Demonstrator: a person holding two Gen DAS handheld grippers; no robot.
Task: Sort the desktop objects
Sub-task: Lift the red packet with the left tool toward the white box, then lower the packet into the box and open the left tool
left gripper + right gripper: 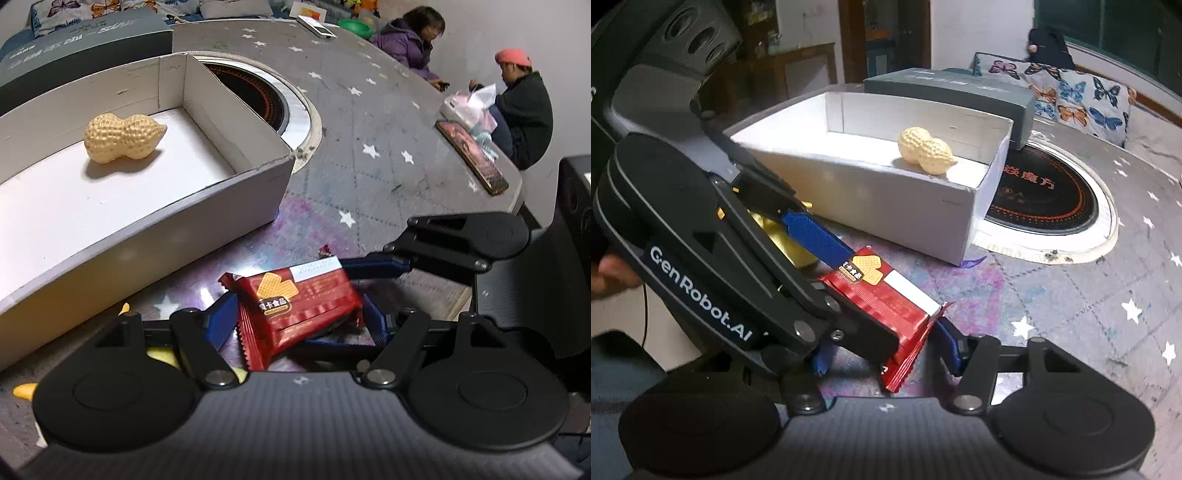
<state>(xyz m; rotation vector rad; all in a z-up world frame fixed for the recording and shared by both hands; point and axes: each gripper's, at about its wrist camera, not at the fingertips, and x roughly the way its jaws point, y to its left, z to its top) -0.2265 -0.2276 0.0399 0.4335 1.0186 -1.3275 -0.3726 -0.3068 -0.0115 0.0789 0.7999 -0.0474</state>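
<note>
A red wafer snack packet [295, 306] lies low over the starred tablecloth in front of the white box. My left gripper [299, 321] has its blue fingers closed on the packet's two sides. My right gripper [886, 354] also has the packet [886, 302] between its fingers; its grip is partly hidden by the left gripper's body [701, 277]. A peanut-shaped toy [123, 137] lies inside the white cardboard box [221, 206]; it also shows in the right wrist view [927, 153]. A yellow object [783, 240] lies under the left gripper.
A round black induction plate [1045, 206] is set in the table behind the box. A dark grey box [953, 92] stands behind the white box. A flat dark book [471, 157] lies at the table's far edge. Two people [517, 107] sit beyond it.
</note>
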